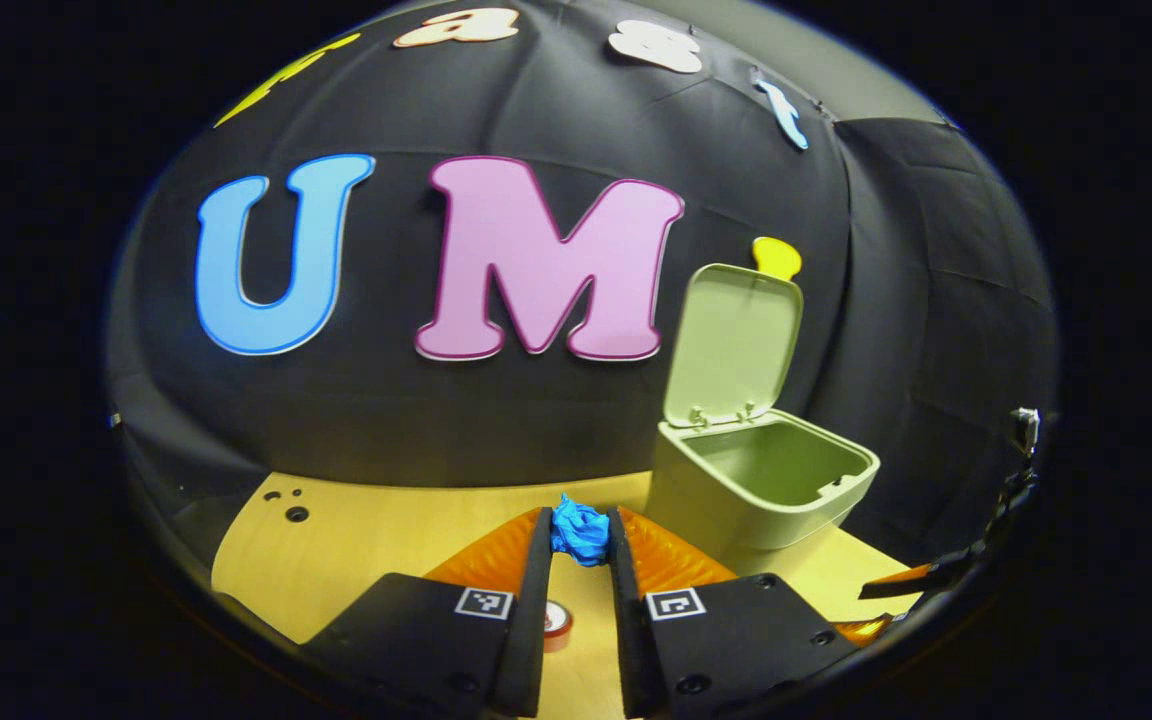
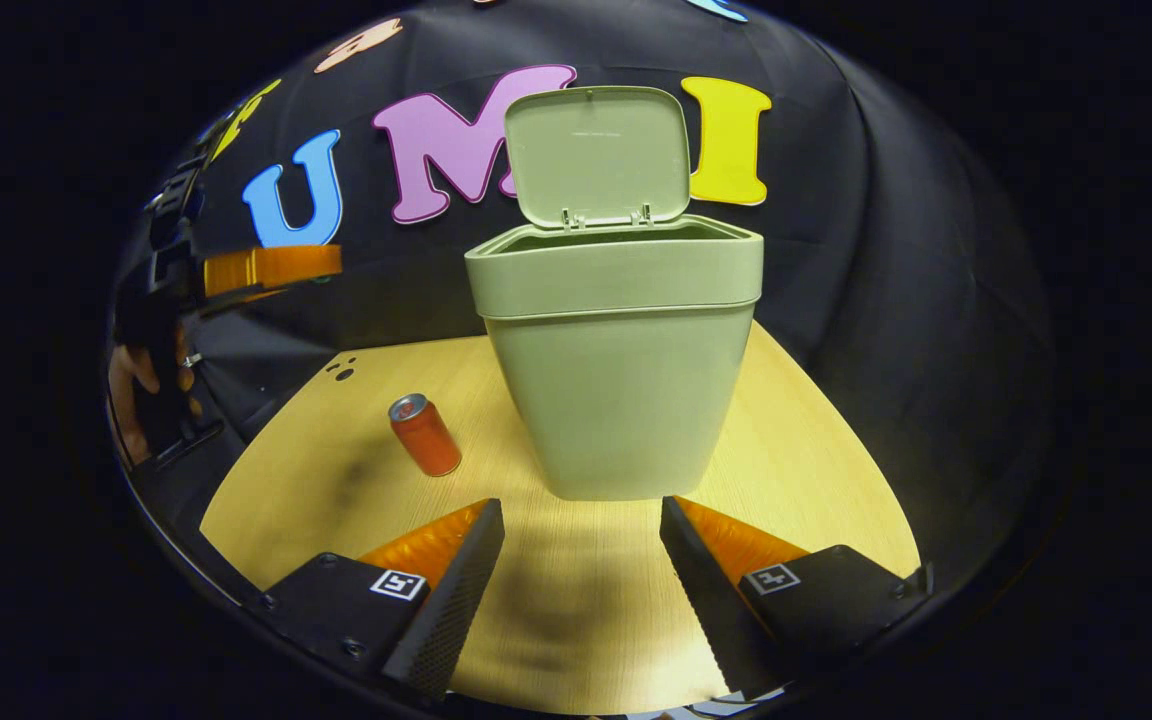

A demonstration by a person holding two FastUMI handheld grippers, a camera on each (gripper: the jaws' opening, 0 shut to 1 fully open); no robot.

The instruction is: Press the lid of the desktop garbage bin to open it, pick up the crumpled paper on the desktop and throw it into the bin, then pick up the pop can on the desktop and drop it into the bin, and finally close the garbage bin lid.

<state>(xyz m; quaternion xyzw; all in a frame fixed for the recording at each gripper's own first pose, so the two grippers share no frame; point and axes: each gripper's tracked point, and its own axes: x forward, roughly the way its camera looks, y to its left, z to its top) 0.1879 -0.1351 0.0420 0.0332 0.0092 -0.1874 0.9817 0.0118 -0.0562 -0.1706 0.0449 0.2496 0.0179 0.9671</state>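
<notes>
My left gripper (image 1: 580, 535) is shut on a crumpled blue paper (image 1: 579, 531), held above the wooden desktop. The pale green garbage bin (image 1: 761, 485) stands to its right with its lid (image 1: 733, 343) raised upright and its inside bare. Below the held paper, the top of a red pop can (image 1: 557, 622) shows between the fingers. In the right gripper view the bin (image 2: 621, 350) stands straight ahead with its lid (image 2: 598, 155) up, and the red pop can (image 2: 425, 435) stands upright to its left. My right gripper (image 2: 581, 540) is open, low over the desk in front of the bin.
The wooden desktop (image 2: 796, 470) ends at the black cloth wall behind the bin. Small holes (image 1: 288, 505) mark its far left corner. The left gripper and the hand holding it (image 2: 151, 380) show at the left edge of the right gripper view.
</notes>
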